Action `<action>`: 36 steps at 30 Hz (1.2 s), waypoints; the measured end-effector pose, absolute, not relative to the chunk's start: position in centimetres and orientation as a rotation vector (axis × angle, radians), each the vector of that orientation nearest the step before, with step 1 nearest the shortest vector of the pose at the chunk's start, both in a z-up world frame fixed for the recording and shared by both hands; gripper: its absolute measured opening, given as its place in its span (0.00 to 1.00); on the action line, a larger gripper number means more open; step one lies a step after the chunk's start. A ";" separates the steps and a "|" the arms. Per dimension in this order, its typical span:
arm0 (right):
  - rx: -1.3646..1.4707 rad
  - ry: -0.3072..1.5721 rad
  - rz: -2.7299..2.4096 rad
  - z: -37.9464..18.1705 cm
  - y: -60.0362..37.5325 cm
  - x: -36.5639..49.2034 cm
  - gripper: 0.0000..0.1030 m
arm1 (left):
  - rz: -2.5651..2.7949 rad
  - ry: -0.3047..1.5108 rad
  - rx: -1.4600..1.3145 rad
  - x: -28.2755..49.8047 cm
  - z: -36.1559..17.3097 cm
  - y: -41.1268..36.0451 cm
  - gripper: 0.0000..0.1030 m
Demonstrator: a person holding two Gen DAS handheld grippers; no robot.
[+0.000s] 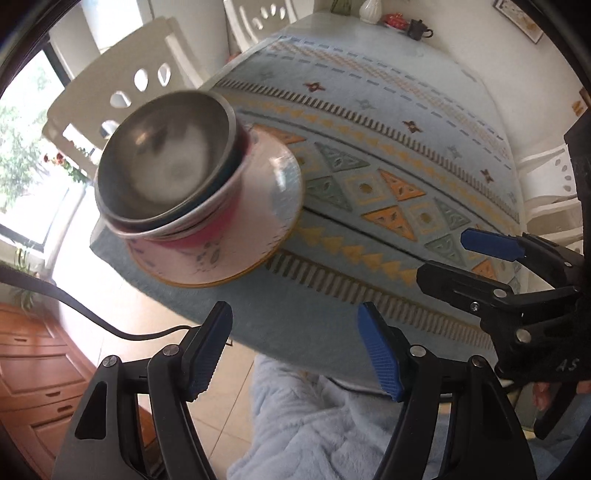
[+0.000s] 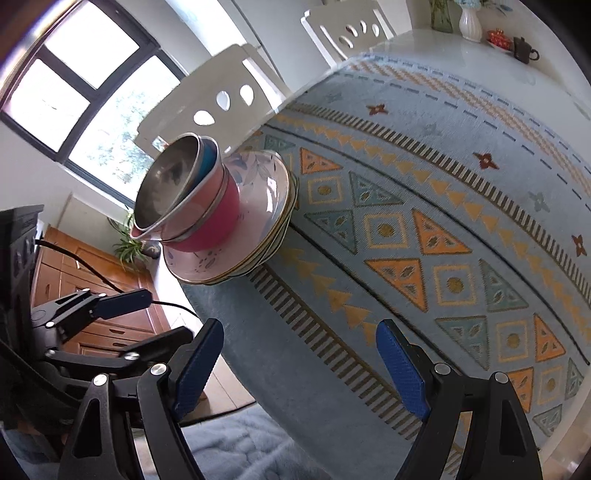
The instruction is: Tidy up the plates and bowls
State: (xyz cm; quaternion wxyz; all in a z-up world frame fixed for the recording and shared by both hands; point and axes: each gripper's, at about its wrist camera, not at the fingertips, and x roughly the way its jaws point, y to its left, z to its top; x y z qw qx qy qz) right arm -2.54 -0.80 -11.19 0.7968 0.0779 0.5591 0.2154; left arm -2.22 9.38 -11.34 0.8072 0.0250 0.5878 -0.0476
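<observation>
Stack of nested metal bowls (image 2: 184,195) on pink floral plates (image 2: 258,221), near table (image 2: 424,221) edge.
Both hand-held grippers, left (image 1: 295,354) and right (image 2: 299,365), apart, empty; a nudge could topple it.

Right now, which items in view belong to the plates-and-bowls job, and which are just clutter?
Job:
- nested bowls, steel one on top
- stacked plates under them, at the table corner
- left gripper and right gripper, both open, empty

Clutter:
- white vase
- dark teapot
- red dish
- patterned tablecloth
</observation>
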 end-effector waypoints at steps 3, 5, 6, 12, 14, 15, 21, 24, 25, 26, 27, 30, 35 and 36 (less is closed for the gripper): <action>0.164 1.160 0.471 -10.2 -1.8 -3.2 0.81 | -0.106 1.245 0.021 -2.6 -10.9 8.3 0.67; 0.181 1.143 0.472 -9.6 -2.8 -3.7 0.81 | -0.109 1.238 0.015 -2.7 -10.7 7.7 0.67; 0.187 1.139 0.472 -9.5 -3.1 -3.8 0.81 | -0.105 1.235 0.018 -2.7 -10.6 7.4 0.67; 0.201 1.091 0.450 -8.4 -5.7 -5.5 0.81 | -0.050 1.172 -0.011 -1.2 -9.6 6.0 0.67; 0.214 1.078 0.422 -8.1 -6.8 -6.1 0.81 | -0.044 1.139 -0.025 -0.6 -9.3 5.4 0.67; 0.221 1.071 0.409 -8.0 -7.3 -6.4 0.81 | -0.036 1.113 -0.032 -0.3 -9.0 5.1 0.67; 0.269 1.058 0.315 -7.5 -9.8 -6.8 0.81 | -0.024 1.044 0.000 0.9 -8.3 2.5 0.67; 0.280 1.068 0.273 -7.5 -10.7 -6.5 0.81 | -0.046 1.042 -0.018 1.5 -8.1 2.1 0.67; 0.283 1.065 0.262 -7.3 -10.9 -6.5 0.81 | -0.044 1.040 -0.015 1.7 -8.0 2.0 0.67; 0.286 1.062 0.254 -7.2 -11.1 -6.4 0.81 | -0.040 1.039 -0.015 1.9 -8.0 2.0 0.67; 0.288 1.061 0.246 -7.2 -11.3 -6.4 0.81 | -0.035 1.036 -0.021 2.1 -7.9 2.1 0.67; 0.301 1.060 0.220 -7.1 -11.7 -6.0 0.81 | -0.011 1.023 -0.055 2.8 -7.8 2.4 0.67; 0.332 1.071 0.190 -7.5 -12.2 -5.5 0.81 | -0.042 1.022 -0.068 3.5 -8.1 2.2 0.67; 0.343 1.075 0.186 -7.7 -12.3 -5.4 0.81 | -0.053 1.022 -0.064 3.6 -8.2 2.0 0.67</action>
